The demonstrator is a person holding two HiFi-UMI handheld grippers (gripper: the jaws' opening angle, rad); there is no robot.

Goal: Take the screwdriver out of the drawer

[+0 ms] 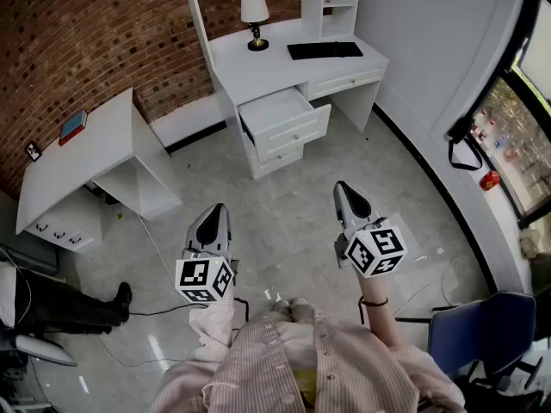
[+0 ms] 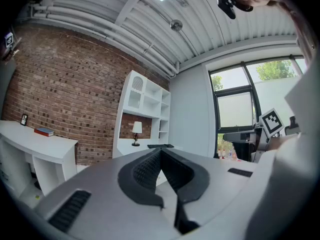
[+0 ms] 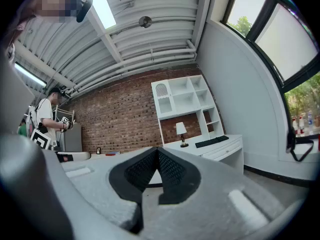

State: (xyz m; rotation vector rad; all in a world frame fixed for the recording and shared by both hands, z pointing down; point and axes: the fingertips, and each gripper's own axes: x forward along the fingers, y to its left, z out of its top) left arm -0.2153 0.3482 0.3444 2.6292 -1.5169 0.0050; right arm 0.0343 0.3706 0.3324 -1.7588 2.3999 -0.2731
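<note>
Head view: white desk (image 1: 258, 71) against the brick wall (image 1: 86, 33), its top drawer (image 1: 280, 114) pulled open. The screwdriver can't be made out inside it from here. Left gripper (image 1: 215, 210) and right gripper (image 1: 344, 188) are held level, side by side, well short of the drawer.

Left gripper view: jaws closed tip to tip, nothing between; lamp (image 2: 136, 131) ahead.

Right gripper view: jaws likewise together, empty; keyboard (image 3: 212, 141) on the desk beyond.
</note>
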